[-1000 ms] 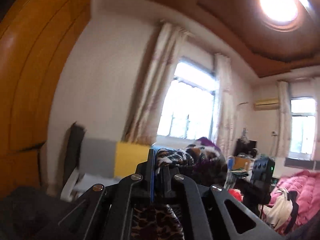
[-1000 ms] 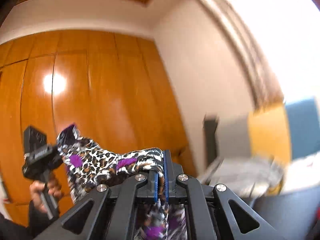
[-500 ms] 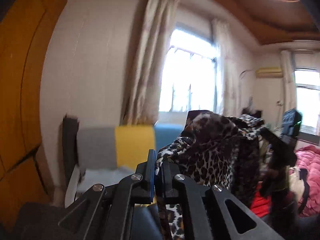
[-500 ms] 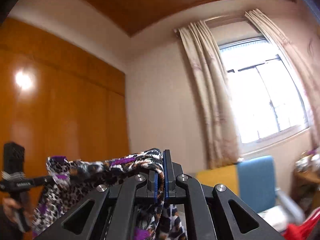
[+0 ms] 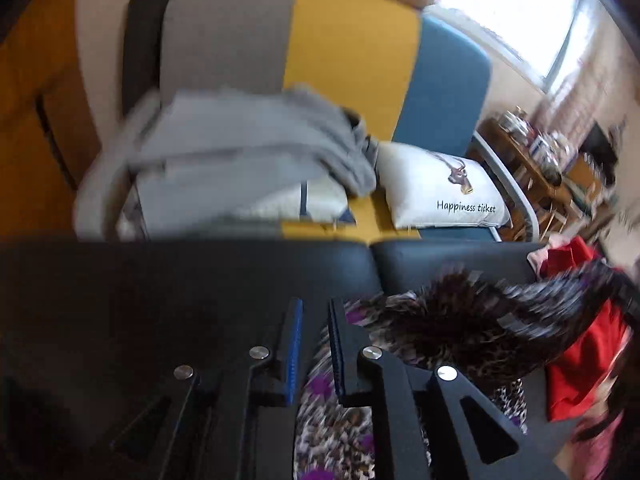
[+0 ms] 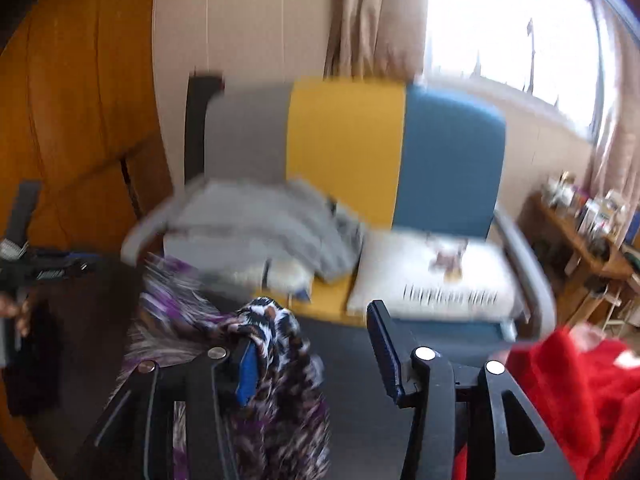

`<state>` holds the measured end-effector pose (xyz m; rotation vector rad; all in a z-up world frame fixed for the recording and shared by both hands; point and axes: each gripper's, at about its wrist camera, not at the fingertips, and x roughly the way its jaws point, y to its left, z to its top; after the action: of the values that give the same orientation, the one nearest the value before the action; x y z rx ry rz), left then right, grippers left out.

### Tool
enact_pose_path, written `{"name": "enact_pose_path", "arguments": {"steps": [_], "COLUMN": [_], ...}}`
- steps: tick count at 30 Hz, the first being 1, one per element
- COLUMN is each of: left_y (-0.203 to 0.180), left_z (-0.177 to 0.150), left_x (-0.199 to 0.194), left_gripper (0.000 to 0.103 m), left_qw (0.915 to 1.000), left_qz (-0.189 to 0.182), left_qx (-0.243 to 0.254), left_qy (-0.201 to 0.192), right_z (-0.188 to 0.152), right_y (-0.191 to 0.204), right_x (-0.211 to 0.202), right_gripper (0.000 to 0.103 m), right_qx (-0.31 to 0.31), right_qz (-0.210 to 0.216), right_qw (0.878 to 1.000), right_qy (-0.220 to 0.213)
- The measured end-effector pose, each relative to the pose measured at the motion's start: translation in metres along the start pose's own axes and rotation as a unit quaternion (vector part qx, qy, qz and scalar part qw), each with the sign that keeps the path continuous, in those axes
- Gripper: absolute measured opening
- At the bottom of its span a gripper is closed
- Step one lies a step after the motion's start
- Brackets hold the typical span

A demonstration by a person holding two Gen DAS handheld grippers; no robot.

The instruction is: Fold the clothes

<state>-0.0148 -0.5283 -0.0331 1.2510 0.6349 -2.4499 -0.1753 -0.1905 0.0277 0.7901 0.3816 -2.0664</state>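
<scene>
A lived-in home: a grey, yellow and blue upholstered sofa [image 6: 348, 148] with a white printed pillow [image 5: 440, 188], beige curtains [image 6: 368, 16], cluttered wooden side table [image 6: 580, 236].

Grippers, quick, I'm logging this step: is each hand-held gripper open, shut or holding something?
Left hand-held gripper: open, jaws just parted, leopard-print garment beside it.
Right hand-held gripper: open, just released, garment draped on one finger.

sofa [image 6: 344, 148] grey-yellow-blue | window [image 6: 512, 20] bright | wardrobe [image 6: 80, 120] wood

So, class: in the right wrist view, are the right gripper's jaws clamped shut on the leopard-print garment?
No, the right gripper stands open, the leopard-print garment draped over one finger only.
</scene>
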Motion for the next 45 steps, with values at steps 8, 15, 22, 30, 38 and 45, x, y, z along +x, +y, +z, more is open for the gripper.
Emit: {"name": "enact_pose_path", "arguments": {"steps": [8,15,22,30,38,45], "left_y": [-0.008,-0.008,-0.017,-0.03,-0.021,-0.006], "left_z": [-0.102,-0.16,-0.19,-0.235,-0.261,-0.247], "left_x": [0.046,0.057,0.043,0.007,0.0,0.001], "left_gripper": [0.027,0.035,0.035,0.036,0.035,0.036], "left_qw": [0.9975,0.9985,0.9997,0.9995,0.9983,0.9978], "left_qz": [-0.042,-0.041,-0.002,0.013,0.023,0.045], "left_qx": [0.023,0.002,-0.024,-0.01,0.015,0.002], "left_qy": [0.051,0.035,-0.001,-0.027,-0.052,-0.048], "right_z": [-0.085,-0.158,-0.192,-0.212,-0.205,-0.198], "right_y": [-0.048,-0.125,-0.012,0.114,0.087,-0.065], "right_x": [0.067,0.021,-0.018,0.044,0.011,-0.081], "right_gripper": [0.074,0.076,0.076,0.072,0.008,0.018], "right_qx": [0.114,0.25,0.165,0.096,0.11,0.253], "right_qz": [0.08,0.03,0.231,0.197,0.161,0.053], "right_qw": [0.979,0.958,0.952,0.965,0.976,0.966], "right_qy": [0.148,0.138,0.116,0.143,0.096,0.011]}}
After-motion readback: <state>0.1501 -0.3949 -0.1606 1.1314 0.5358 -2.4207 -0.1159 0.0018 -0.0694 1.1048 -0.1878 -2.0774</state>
